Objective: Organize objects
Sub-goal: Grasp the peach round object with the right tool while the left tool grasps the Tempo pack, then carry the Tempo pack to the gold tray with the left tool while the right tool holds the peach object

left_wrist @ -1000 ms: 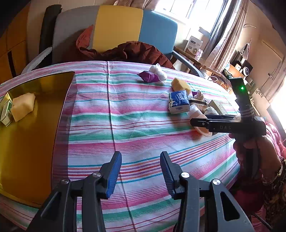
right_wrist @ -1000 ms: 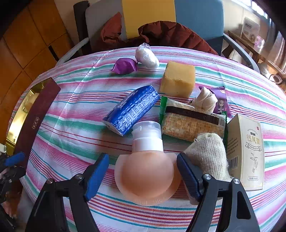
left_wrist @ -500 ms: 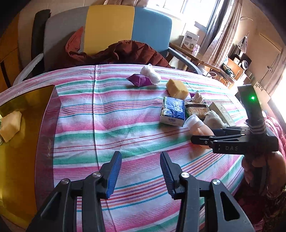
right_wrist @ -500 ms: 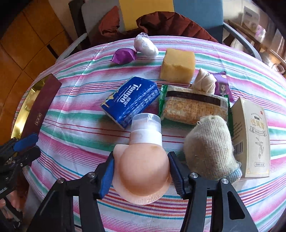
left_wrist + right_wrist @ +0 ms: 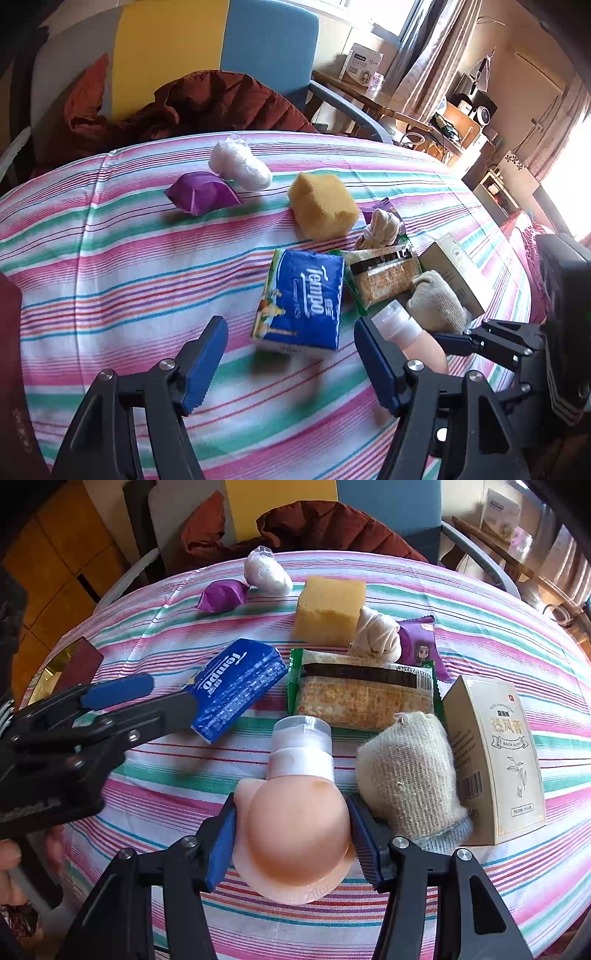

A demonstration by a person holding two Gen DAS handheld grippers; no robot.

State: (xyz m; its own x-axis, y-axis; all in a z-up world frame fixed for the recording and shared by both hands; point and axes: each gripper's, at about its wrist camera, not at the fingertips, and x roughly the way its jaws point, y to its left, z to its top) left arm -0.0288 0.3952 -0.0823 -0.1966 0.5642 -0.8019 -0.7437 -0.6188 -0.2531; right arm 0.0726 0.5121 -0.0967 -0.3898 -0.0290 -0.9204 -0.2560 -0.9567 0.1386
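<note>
My right gripper (image 5: 291,840) is shut on a peach squeeze bottle (image 5: 295,834) with a white cap, at the near side of the striped table. The bottle also shows in the left wrist view (image 5: 413,338). My left gripper (image 5: 291,363) is open and empty, just in front of a blue Tempo tissue pack (image 5: 303,299), which also shows in the right wrist view (image 5: 236,690). The left gripper appears in the right wrist view (image 5: 122,698) beside that pack.
On the striped cloth (image 5: 480,627) lie a yellow sponge (image 5: 328,609), a cracker packet (image 5: 362,694), a knitted sock roll (image 5: 406,771), a beige box (image 5: 495,757), a purple wrapper (image 5: 221,596), a white bundle (image 5: 266,574) and a knotted cloth (image 5: 376,635). A gold tray (image 5: 51,668) lies left.
My right gripper has closed onto the peach bottle. My left gripper has moved right, away from the gold tray, up to the blue tissue pack, and has opened wider.
</note>
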